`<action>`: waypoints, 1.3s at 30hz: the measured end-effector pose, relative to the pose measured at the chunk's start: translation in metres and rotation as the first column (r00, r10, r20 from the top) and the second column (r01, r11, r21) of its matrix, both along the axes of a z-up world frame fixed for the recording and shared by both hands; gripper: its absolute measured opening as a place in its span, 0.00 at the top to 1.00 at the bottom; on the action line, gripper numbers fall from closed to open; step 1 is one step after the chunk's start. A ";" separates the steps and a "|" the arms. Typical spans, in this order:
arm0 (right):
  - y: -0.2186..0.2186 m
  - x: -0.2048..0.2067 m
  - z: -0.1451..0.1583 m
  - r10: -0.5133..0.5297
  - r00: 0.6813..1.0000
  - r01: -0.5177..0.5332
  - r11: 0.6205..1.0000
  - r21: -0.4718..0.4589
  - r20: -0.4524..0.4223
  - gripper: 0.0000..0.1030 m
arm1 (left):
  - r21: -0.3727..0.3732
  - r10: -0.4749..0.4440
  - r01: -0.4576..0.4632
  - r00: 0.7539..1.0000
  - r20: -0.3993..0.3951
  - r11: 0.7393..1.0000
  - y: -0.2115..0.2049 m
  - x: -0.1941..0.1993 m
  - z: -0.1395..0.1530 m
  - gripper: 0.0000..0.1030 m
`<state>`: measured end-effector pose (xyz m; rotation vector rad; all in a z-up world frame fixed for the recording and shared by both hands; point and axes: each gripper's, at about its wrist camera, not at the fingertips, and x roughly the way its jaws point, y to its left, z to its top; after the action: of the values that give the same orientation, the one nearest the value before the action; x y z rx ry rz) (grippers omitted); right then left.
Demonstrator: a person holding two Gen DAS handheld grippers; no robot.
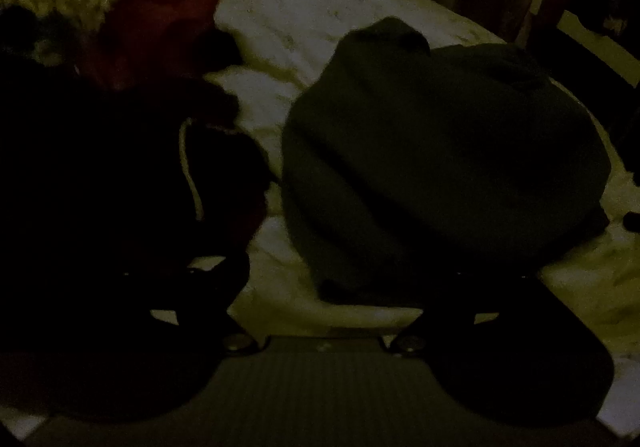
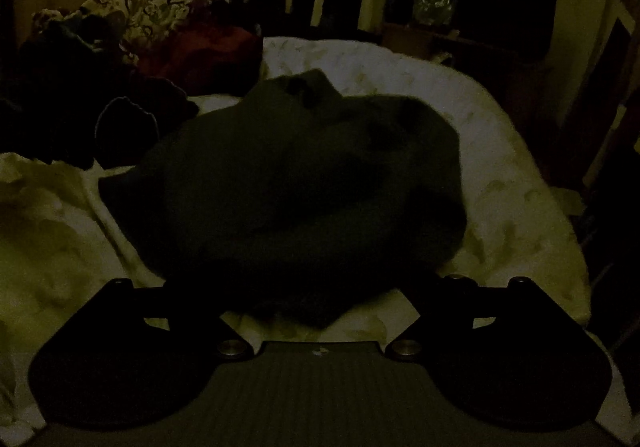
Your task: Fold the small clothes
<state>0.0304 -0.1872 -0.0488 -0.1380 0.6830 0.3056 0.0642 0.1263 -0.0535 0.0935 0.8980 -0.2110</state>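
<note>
Very dim room. Bed with pale patterned cover fills both views. Dark green garment lies bunched mid-bed, just ahead of both claws. Heap of dark, red and floral clothes beside it on left. Left claw: jaws wide apart, holding nothing. Right claw: jaws spread wide, garment's near edge lying between them, not pinched.

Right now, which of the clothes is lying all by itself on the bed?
The dark green garment, spread alone on the white bedsheet. The red one and the black ones are heaped together in the pile on the left.
</note>
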 end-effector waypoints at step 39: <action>-0.019 0.036 -0.044 0.015 0.989 0.002 0.993 0.115 -0.147 0.83 | -0.091 -0.027 0.020 0.996 -0.082 0.996 -0.005 0.056 -0.059 0.87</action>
<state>0.0666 -0.2066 -0.0925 -0.0077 0.8096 0.3632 0.1206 0.1210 -0.1122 0.0116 0.9691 -0.2784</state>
